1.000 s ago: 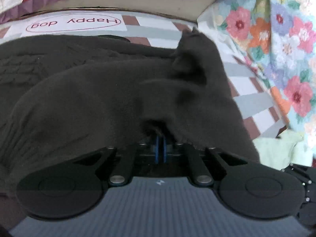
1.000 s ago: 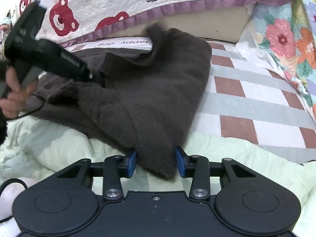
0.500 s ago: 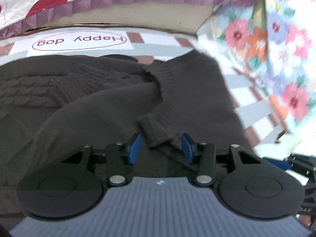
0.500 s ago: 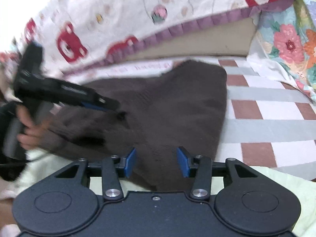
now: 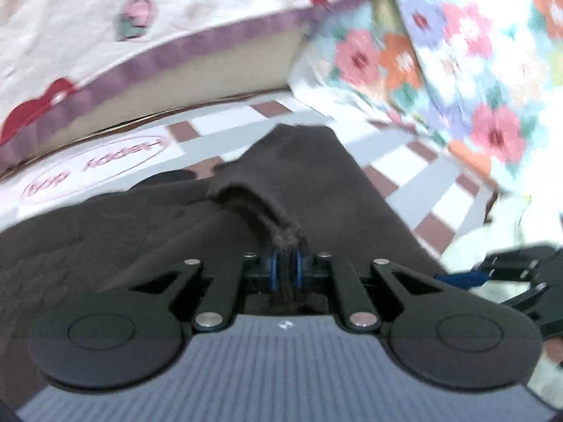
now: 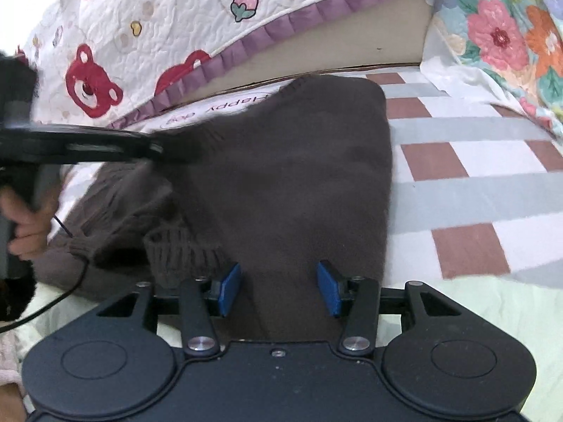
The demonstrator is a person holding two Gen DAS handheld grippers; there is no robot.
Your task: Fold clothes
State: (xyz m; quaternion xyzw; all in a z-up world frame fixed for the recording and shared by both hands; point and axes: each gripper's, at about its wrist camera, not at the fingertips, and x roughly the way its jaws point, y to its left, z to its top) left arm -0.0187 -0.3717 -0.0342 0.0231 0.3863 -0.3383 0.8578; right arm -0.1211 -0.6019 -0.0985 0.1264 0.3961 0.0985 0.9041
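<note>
Brown knitted sweater (image 6: 292,176) is spread on the checked bed sheet (image 6: 475,161), beside a flowered cloth (image 6: 499,35). Its edge is pinched by the closed left tongs (image 5: 285,263). The right tongs (image 6: 279,288) are held wide apart over it, gripping nothing.

Your left wrist view is motion-blurred, so the lettering on the checked mat (image 5: 95,172) cannot be read. In your right wrist view, the sweater (image 6: 288,183) hides half that lettering, and the frame edge cuts off your left hand (image 6: 26,225).
</note>
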